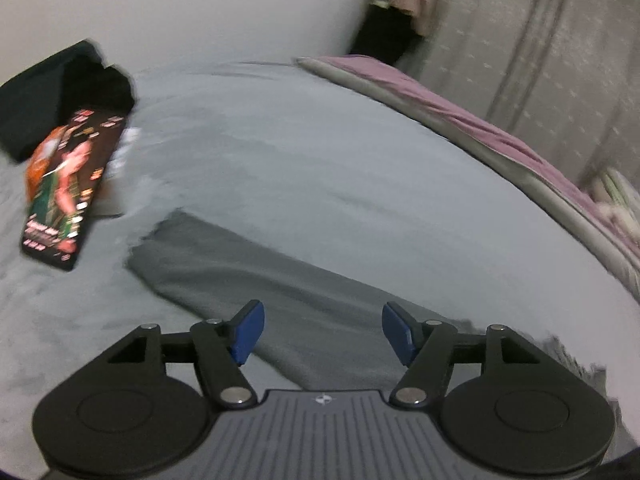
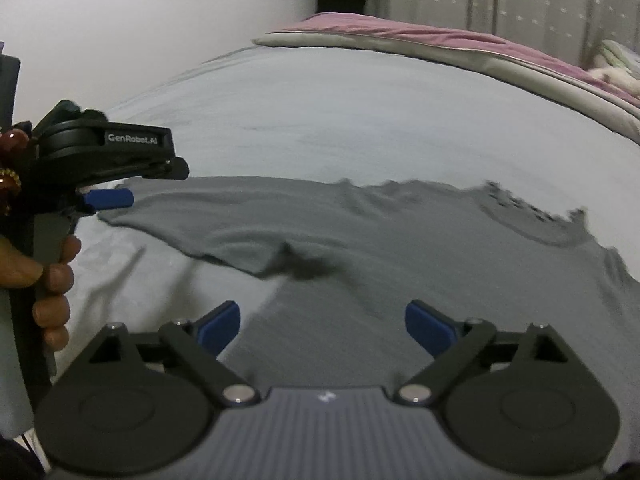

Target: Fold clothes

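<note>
Ahead of both grippers, a grey T-shirt [image 2: 360,248] lies spread flat on the bed [image 2: 340,112], its sleeve reaching toward the left gripper [image 1: 323,332]. That gripper hovers above the sleeve with fingers spread wide, nothing between them. The right gripper [image 2: 322,326] is likewise released — poised over the shirt's body, empty. A hand [image 2: 48,276] grips the left gripper's handle. Beyond the left gripper, to its left, lie a printed box [image 1: 68,188] and a dark folded garment [image 1: 52,92]. A purple blanket [image 2: 440,40] lies along the bed's far edge.
</note>
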`<state>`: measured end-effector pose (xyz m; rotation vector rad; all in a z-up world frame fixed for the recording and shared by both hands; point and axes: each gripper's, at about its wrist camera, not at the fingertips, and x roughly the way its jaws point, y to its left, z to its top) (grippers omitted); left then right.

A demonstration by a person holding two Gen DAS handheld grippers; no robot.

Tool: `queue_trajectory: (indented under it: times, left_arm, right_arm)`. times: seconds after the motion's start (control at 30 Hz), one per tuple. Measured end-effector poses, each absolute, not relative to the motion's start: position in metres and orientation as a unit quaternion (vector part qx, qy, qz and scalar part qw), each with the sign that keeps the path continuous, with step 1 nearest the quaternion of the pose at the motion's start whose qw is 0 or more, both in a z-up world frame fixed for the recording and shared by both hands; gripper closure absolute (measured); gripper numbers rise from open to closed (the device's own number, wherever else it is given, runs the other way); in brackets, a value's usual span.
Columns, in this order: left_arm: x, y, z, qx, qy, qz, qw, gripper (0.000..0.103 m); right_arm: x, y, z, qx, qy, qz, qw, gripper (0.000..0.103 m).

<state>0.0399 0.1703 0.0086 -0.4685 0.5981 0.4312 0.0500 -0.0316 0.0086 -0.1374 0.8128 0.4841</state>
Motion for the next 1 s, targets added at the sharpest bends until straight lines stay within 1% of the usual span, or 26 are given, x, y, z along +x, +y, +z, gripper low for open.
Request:
queue_trajectory:
  times: [0.1, 0.23, 0.47, 0.63, 0.8, 1.0]
  left_arm:
    - [0.05, 0.151, 0.006, -0.211, 0.305, 0.173, 0.913, 0.033]
    - [0.063, 0.125, 0.001, -0.183, 0.336, 0.098, 0.919, 0.032]
    - [0.071, 0.096, -0.006, -0.189, 0.355, 0.004, 0.915, 0.025]
    - [0.069, 0.078, -0.005, -0.179, 0.355, -0.044, 0.916, 0.023]
    - [0.06, 0.062, -0.001, -0.158, 0.341, -0.088, 0.923, 0.015]
    - [0.05, 0.04, 0.0, -0.122, 0.331, -0.13, 0.927, 0.012]
  right_arm:
    - [0.047, -0.052, 0.008, -0.064, 0.394, 0.219, 0.891, 0.007]
    - [0.044, -0.079, 0.006, -0.051, 0.389, 0.206, 0.896, 0.003]
    - [0.045, -0.134, 0.009, -0.016, 0.385, 0.156, 0.91, 0.001]
    - [0.046, -0.175, 0.012, 0.004, 0.382, 0.114, 0.917, 0.0]
    - [0.045, -0.217, 0.013, 0.032, 0.382, 0.069, 0.921, 0.0]
    - [0.037, -0.264, 0.015, 0.047, 0.375, 0.02, 0.926, 0.0]
